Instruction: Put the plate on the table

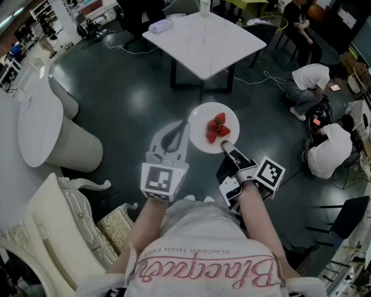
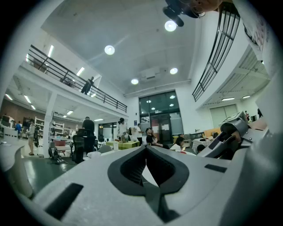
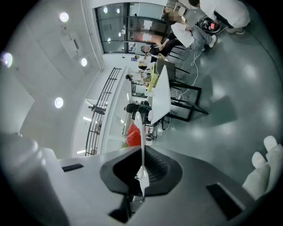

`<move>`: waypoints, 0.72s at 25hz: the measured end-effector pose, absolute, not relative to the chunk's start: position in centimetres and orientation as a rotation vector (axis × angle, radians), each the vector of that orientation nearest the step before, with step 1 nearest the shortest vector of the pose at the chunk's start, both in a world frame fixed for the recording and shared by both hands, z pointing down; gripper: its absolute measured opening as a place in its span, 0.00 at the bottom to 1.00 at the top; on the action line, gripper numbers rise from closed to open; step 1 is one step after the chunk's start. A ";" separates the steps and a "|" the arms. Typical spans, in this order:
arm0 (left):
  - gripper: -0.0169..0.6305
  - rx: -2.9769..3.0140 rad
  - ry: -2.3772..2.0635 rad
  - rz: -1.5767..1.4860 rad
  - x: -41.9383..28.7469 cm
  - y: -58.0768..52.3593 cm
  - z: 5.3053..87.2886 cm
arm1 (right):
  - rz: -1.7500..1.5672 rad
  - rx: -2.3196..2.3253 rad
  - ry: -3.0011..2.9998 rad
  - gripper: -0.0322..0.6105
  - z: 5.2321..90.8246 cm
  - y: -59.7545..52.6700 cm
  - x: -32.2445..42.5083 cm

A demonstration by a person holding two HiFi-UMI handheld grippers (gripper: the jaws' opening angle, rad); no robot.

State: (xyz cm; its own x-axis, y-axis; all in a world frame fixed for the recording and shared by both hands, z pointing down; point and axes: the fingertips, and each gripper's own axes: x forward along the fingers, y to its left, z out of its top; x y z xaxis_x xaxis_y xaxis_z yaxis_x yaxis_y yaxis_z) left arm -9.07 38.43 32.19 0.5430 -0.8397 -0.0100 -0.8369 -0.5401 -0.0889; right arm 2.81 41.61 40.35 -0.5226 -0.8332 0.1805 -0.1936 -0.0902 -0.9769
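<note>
A white plate (image 1: 202, 141) with strawberries (image 1: 216, 129) hangs over the dark floor in front of me. My right gripper (image 1: 226, 146) is shut on its near rim; in the right gripper view the plate (image 3: 140, 141) stands edge-on between the jaws, with the strawberries (image 3: 132, 134) behind them. My left gripper (image 1: 183, 129) meets the plate's left rim. In the left gripper view its jaws pinch a white sliver of plate (image 2: 148, 175). The white square table (image 1: 203, 40) stands further ahead, apart from the plate.
A folded cloth (image 1: 160, 25) and a bottle (image 1: 204, 6) sit on the square table. A round white table (image 1: 37, 125) and an ornate chair (image 1: 64, 220) are at my left. People (image 1: 330, 148) crouch on the floor at the right, among cables (image 1: 272, 78).
</note>
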 end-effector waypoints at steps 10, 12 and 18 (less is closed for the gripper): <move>0.03 -2.705 1.462 -0.008 -9.7 37.2 32.6 | -1.633 -1.165 1.707 0.07 40.4 41.2 2.5; 0.03 -2.704 1.476 0.011 -9.9 37.1 32.6 | -1.636 -1.174 1.723 0.07 40.7 41.3 2.6; 0.03 -2.701 1.519 0.015 -10.4 36.9 34.3 | -1.622 -1.146 1.711 0.07 41.6 40.8 2.8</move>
State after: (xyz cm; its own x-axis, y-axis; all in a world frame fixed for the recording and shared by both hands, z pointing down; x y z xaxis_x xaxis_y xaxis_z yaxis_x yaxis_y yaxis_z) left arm -10.42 36.93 34.30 0.5196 -0.8539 -0.0292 -0.8543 -0.5187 -0.0323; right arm 2.77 40.84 41.60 -0.5108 -0.8404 0.1808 -0.2250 -0.0723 -0.9717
